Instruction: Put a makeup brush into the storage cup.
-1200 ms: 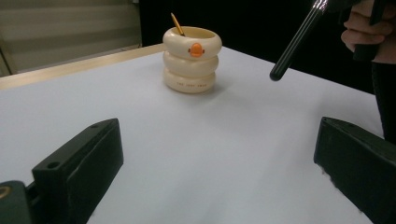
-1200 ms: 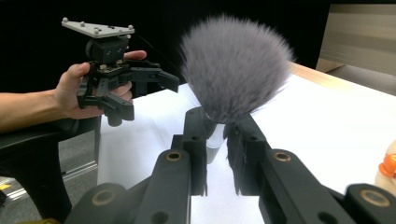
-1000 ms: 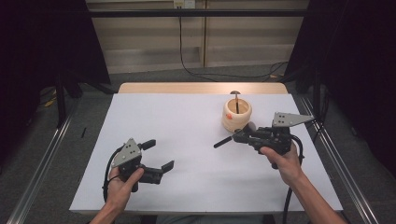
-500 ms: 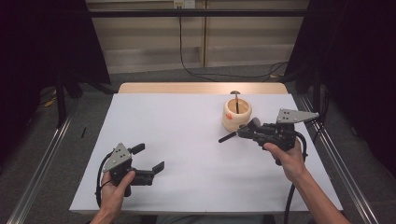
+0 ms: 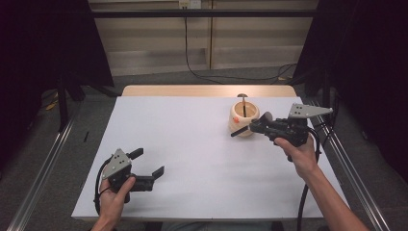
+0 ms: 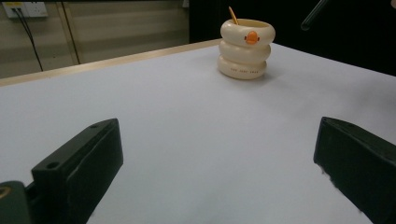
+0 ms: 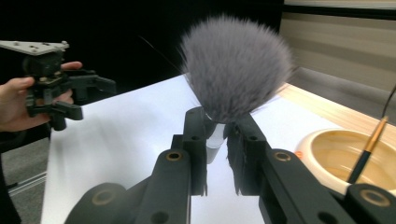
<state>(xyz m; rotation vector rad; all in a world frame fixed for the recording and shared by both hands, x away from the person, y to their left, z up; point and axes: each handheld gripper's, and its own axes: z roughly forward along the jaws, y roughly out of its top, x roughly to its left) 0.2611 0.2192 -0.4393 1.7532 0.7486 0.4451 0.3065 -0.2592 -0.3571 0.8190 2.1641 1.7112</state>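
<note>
- Brush (image 7: 236,70) with the fluffy grey head is sitting pinched at its pale neck between the pads of the right tool (image 5: 263,126), bristles up in the right gripper view and dark handle slanting down toward the desk (image 5: 192,144) in the high view.
- Right tool is hovering just beside the cream holder (image 5: 243,118), on its right as the high camera sees it, jaws pressed tight on the brush. Compared with a second ago, that hand has been drifting toward the holder and a little higher, so it looks as though the brush is being carried over the rim for dropping in.
- Cream holder is standing upright toward the far right of the white desk, built like stacked rings with a small orange beak-like mark (image 6: 252,37) on the front; a slim gold-and-black brush (image 7: 369,149) is already leaning inside it.
- Left tool (image 5: 144,163) is resting low at the near left corner, jaws spread wide with nothing between them; it has been pulling back toward the desk edge, well apart from the holder, leaving the work to the other hand.
- Writing is running round the holder's lowest ring (image 6: 242,71), too small to read. No brand is showing anywhere else.
</note>
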